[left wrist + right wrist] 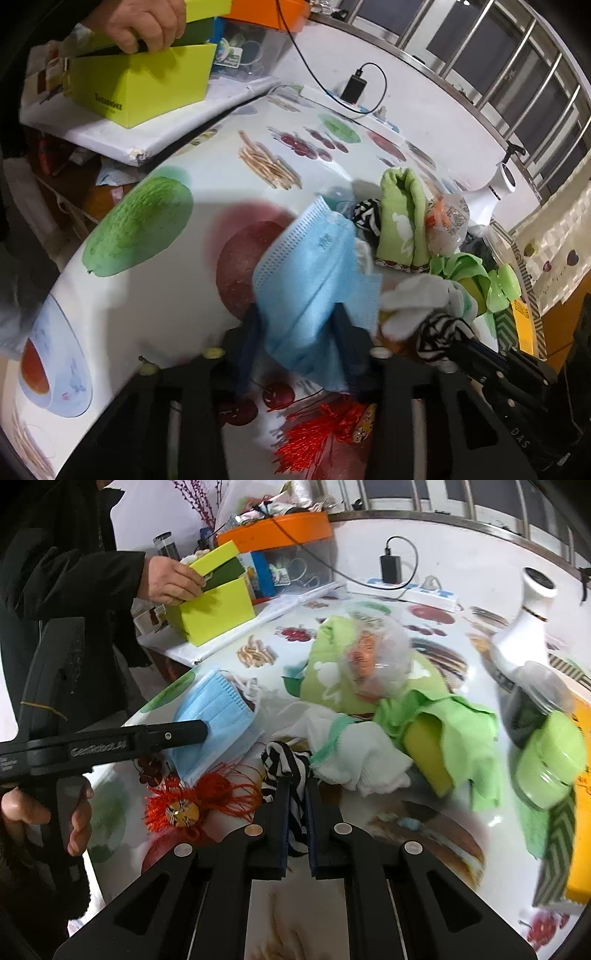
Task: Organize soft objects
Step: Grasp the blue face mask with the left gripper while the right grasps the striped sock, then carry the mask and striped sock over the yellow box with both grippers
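Note:
My left gripper [299,328] is shut on a light blue face mask [314,266], which hangs crumpled between its two fingers just above the fruit-print tablecloth [147,295]. My right gripper [297,788] is shut on a black-and-white striped cloth [284,757], pinched narrow between the pads. Just right of it lies a white sock [354,753] with a green band. Behind are a folded green towel [328,679], a green cloth over a yellow sponge [461,734] and a crumpled clear plastic bag [376,661]. A red tassel [192,797] lies between the two grippers.
At the back left a person's hand [170,579] holds open a lime-green box [214,616] on a white board. Behind stand an orange-lidded container [280,528] and a power strip with charger [391,568]. A white device [524,627] and green-lidded jar [546,768] crowd the right.

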Demonstrator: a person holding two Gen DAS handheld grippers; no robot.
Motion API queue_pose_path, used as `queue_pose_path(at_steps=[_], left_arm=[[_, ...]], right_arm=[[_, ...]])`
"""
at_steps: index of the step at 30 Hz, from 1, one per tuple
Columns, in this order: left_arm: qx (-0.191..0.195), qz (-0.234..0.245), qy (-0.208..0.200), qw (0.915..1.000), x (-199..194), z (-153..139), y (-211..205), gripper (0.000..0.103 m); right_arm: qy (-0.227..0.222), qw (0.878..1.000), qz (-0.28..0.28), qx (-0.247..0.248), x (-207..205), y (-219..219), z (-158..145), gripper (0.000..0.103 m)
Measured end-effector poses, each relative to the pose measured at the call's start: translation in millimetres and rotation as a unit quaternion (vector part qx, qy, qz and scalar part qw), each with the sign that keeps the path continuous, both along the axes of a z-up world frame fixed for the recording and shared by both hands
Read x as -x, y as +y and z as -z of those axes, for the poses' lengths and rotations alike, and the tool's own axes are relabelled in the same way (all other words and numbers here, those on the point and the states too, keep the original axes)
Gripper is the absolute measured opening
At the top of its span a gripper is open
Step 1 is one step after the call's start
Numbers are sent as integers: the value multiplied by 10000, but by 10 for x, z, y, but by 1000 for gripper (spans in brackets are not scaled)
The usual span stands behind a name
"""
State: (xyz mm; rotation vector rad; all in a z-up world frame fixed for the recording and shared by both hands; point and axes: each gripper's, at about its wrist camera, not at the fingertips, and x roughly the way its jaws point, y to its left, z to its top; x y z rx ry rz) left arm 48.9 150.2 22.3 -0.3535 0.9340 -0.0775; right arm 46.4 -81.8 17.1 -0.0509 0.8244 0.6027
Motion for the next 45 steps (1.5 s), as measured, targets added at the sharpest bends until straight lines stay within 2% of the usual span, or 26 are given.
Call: queue_pose_path(at_steps=[3,8,14,17,19,21,24,33,40,45], left_arm=[[-63,-6,-18,10000,11,-11,-39,23],[3,65,-194,9998,95,-123,-74,22],[207,152,-598,9979,213,-363,-56,22],[329,159,-751,9965,238,-468,-63,22],[364,201,-825,9957,259,-522,-99,22],[336,279,-868,9953,278,-561,-160,22],[377,410,-888,9945,309,-581,-242,22],[412,768,-855,9925,390,-589,-500,22],[388,1004,-871,9904,451,-614,-679,22],[151,1183,-857,9892,460,-601,-893,22]], right_arm=[[-56,9999,87,-5,62,-96,-20,8],[-2,9997,168,-154,118,-254,-47,8],[253,9972,138,-696,171,-522,-102,7],[566,9913,-24,-1189,184,-637,-130,7],[675,9887,-102,-1336,201,-669,-142,7],[866,9814,-266,-1693,227,-744,-144,7],[648,9893,2,-1304,304,-791,-188,7],[422,9887,620,-1297,370,-1129,-259,7],[266,9884,853,-1232,412,-1270,-284,7],[55,9908,896,-1016,467,-1239,-306,7]])
